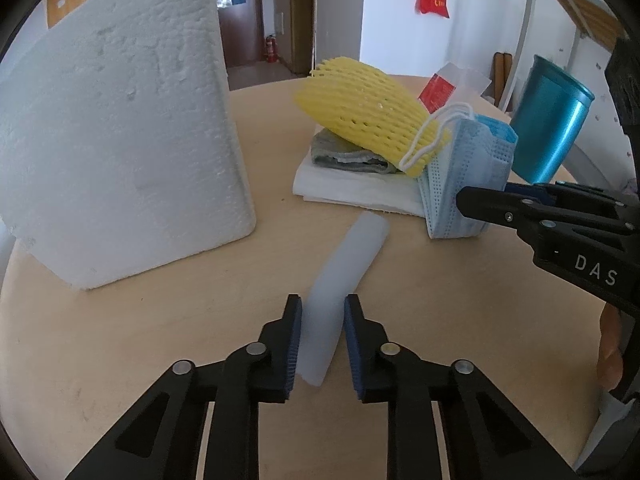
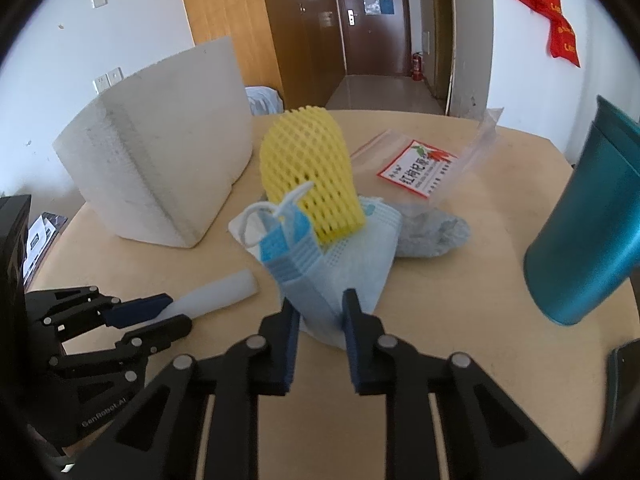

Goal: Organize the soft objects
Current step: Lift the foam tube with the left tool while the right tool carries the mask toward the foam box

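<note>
Left tongs (image 1: 322, 336): gripping the near end of white foam tube (image 1: 344, 280), lying flat on table (image 1: 440, 300), pads pressing both sides, likely for lifting toward the pile.
Right tongs (image 2: 320, 334): clamping the lower edge of blue face masks (image 2: 340, 276), just right of the tube, probably steadying the stack.
Yellow foam net (image 1: 360, 108): leaning on grey cloth (image 1: 348, 156) over folded white sheet (image 1: 352, 190), beyond the tube, apparently gathering as one heap.
White foam block (image 1: 120, 140): standing left of the tube.
Teal cup (image 1: 548, 128): standing far right of the tube.

Piled mask (image 2: 340, 272), net (image 2: 310, 176); tube (image 1: 344, 276) apart
</note>
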Motion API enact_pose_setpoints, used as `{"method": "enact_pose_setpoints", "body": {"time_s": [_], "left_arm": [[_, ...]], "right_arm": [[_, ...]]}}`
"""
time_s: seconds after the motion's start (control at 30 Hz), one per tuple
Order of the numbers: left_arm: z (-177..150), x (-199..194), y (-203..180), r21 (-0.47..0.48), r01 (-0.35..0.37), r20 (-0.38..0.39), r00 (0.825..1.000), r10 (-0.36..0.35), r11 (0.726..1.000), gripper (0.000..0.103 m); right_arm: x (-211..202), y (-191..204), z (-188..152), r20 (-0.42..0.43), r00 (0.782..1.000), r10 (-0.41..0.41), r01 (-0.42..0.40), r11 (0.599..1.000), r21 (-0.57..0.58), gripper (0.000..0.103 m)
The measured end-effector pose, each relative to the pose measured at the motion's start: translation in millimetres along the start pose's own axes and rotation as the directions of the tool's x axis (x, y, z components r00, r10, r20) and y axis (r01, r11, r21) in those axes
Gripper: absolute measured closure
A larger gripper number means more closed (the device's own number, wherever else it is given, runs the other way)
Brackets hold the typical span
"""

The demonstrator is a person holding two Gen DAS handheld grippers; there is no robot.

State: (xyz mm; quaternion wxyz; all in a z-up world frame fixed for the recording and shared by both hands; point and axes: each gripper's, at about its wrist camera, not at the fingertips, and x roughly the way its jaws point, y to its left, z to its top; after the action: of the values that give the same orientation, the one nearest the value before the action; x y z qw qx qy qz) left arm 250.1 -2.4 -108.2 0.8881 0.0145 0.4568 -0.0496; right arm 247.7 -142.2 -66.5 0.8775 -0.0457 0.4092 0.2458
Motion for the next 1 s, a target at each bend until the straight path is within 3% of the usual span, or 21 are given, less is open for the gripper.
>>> {"method": "enact_pose_setpoints", "body": {"time_s": [0.23, 1.0], "left_arm": [[-8, -13, 9, -0.034, 0.041, 0.011, 0.999, -0.041, 0.999, 0.091], [-25, -96, 3, -0.031, 0.075, 0.181, 0.981, -0.069, 0.997, 0.091]], "right_arm": [[-15, -3, -4, 0.032, 0.999, 0.011, -0.011, 1.000, 0.011, 0.087], [-79, 11, -20, 0.158, 0.987, 0.003, -0.002, 1.000, -0.001, 0.087]]}}
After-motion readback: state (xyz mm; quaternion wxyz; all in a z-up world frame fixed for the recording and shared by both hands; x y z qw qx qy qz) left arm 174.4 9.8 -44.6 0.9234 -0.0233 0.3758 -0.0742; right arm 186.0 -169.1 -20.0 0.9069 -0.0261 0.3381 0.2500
